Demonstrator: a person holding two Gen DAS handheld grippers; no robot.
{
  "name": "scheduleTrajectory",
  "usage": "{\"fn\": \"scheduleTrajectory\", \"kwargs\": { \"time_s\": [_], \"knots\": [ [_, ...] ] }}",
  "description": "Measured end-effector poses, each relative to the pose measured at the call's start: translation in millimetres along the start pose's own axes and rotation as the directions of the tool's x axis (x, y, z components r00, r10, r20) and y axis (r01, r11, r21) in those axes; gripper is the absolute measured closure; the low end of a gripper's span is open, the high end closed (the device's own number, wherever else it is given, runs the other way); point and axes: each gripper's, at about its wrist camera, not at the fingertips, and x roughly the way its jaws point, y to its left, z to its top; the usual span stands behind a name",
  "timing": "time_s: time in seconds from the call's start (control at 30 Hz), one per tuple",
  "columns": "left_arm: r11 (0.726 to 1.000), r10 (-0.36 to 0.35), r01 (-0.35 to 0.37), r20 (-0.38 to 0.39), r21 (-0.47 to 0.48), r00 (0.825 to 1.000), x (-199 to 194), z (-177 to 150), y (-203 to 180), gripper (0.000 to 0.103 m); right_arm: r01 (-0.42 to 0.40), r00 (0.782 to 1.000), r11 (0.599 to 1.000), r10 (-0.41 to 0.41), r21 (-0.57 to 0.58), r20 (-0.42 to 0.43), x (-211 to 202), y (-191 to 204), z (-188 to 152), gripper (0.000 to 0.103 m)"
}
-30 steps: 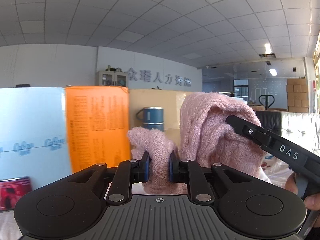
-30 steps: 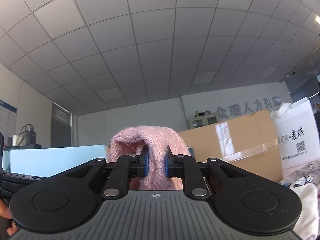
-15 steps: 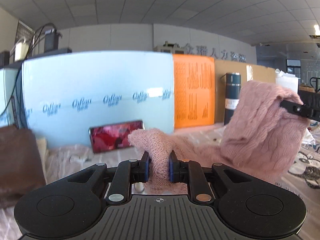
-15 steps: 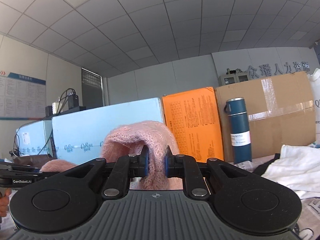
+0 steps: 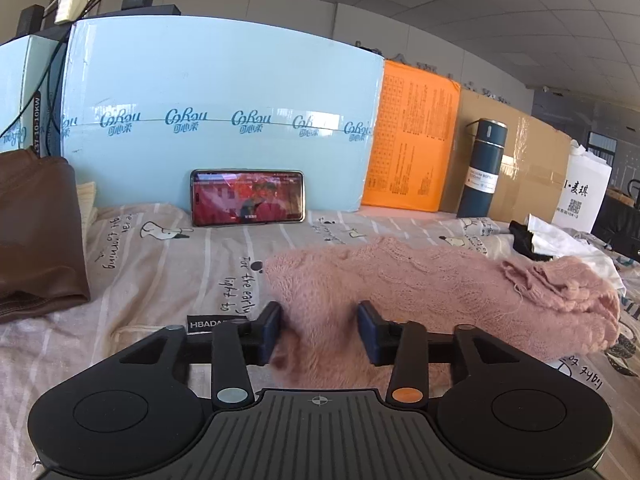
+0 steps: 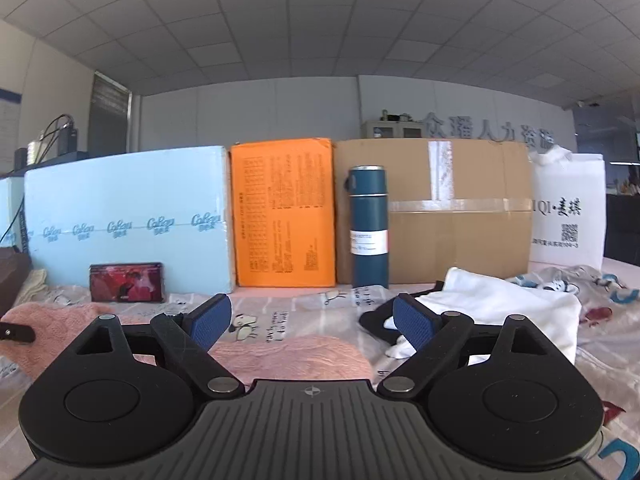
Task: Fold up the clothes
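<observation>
Jaws on both tools stand apart: the left gripper [image 5: 319, 333] straddles the near edge of the pink knit sweater [image 5: 432, 288] without clamping it, and the right gripper [image 6: 312, 322] is spread wide and empty above the sweater. It lies flat on the printed bedsheet [image 5: 168, 264]. Behind stand a phone [image 5: 248, 197], blue box [image 5: 224, 112], orange box [image 6: 284, 216] and flask [image 6: 370, 226]. Only the left view shows the brown leather item [image 5: 36, 232]; the right view shows white clothing [image 6: 500, 304] in full.
</observation>
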Motion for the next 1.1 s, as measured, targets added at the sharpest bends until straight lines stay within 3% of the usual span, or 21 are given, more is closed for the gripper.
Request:
{"fn": "scheduleTrajectory", "kwargs": {
  "time_s": [0.1, 0.23, 0.4, 0.47, 0.57, 0.73, 0.83, 0.93, 1.03, 1.1],
  "knots": [
    [1.000, 0.006, -0.006, 0.001, -0.013, 1.000, 0.8, 0.9, 2.0, 0.026, -0.112, 0.985, 0.993, 0.116, 0.034, -0.125, 28.3, 16.2, 4.8, 0.014],
    [0.999, 0.017, -0.017, -0.003, -0.035, 1.000, 2.8, 5.0, 6.6, 0.023, -0.209, 0.923, 0.958, 0.260, 0.197, -0.285, 71.7, 30.3, 1.7, 0.012],
    [0.998, 0.012, -0.013, 0.018, 0.067, 1.000, 10.0, 20.6, 3.8, 0.010, -0.120, 0.900, 0.981, 0.174, 0.156, -0.400, 99.9, 45.8, -10.1, 0.005],
    [0.995, -0.037, 0.039, -0.015, 0.087, 0.999, 22.4, 27.4, 2.5, 0.007, -0.118, 0.901, 0.980, 0.173, 0.159, -0.398, 100.8, 44.7, -14.5, 0.005],
    [0.987, -0.110, 0.117, -0.066, 0.114, 0.992, 40.9, 37.8, 0.6, 0.007, -0.099, 0.910, 0.974, 0.170, 0.202, -0.378, 98.1, 36.4, -14.8, 0.016],
    [0.979, -0.190, 0.199, -0.137, 0.050, 0.972, 66.3, 28.8, -4.1, 0.007, -0.046, 0.930, 0.973, 0.123, 0.224, -0.346, 93.6, 25.1, -15.5, 0.052],
    [0.979, -0.187, 0.198, -0.165, 0.052, 0.968, 71.3, 20.6, -6.5, 0.008, -0.011, 0.938, 0.971, 0.093, 0.240, -0.333, 92.5, 19.8, -15.3, 0.076],
    [0.983, -0.166, 0.177, -0.165, 0.056, 0.972, 73.3, 15.8, -9.5, 0.008, -0.006, 0.946, 0.961, 0.095, 0.277, -0.311, 92.8, 12.9, -12.9, 0.083],
    [0.983, -0.157, 0.170, -0.165, 0.067, 0.974, 73.7, 14.7, -12.4, 0.022, -0.003, 0.961, 0.954, 0.086, 0.301, -0.262, 89.5, 7.5, -4.0, 0.084],
    [0.982, -0.164, 0.176, -0.151, 0.069, 0.975, 71.0, 16.1, -11.5, 0.051, 0.006, 0.972, 0.949, 0.069, 0.315, -0.225, 87.0, 4.0, 3.9, 0.084]
  ]
}}
